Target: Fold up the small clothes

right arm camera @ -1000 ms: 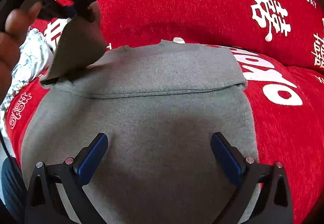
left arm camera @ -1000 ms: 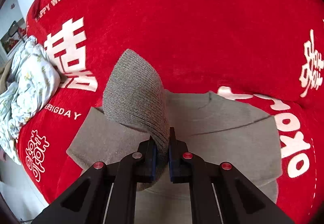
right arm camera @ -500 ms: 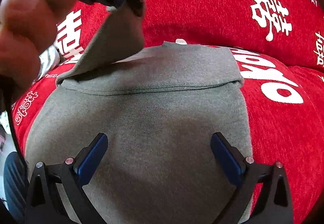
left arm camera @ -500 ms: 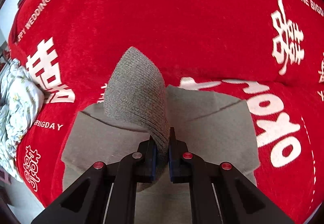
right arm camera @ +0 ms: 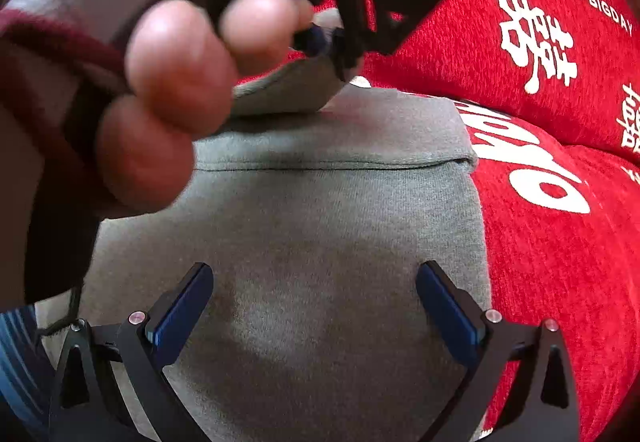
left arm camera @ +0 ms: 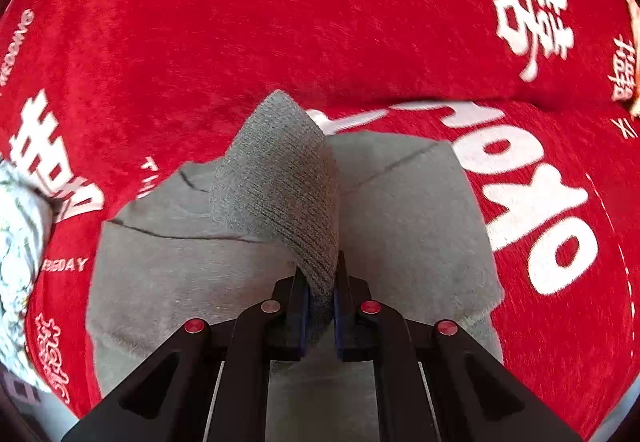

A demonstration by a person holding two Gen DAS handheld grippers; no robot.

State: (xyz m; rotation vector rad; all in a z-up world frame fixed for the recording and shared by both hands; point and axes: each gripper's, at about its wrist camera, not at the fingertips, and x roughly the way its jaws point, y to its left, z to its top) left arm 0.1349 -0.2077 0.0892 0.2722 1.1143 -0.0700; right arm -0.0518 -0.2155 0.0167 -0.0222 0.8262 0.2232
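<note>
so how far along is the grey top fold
Partly done. One fold already lies across the far end of the grey top, its crease showing. In hand: the left gripper is shut on the ribbed cuff, carrying that sleeve over the body. The right gripper hovers open above it. Left: lay the sleeve flat, then the final folds.

My left hand (right arm camera: 168, 102) looms blurred across the right wrist view and hides the sweater's (right arm camera: 320, 226) far left corner, while a patterned cloth (left arm camera: 20, 242) is cut off at the left wrist view's edge.
</note>
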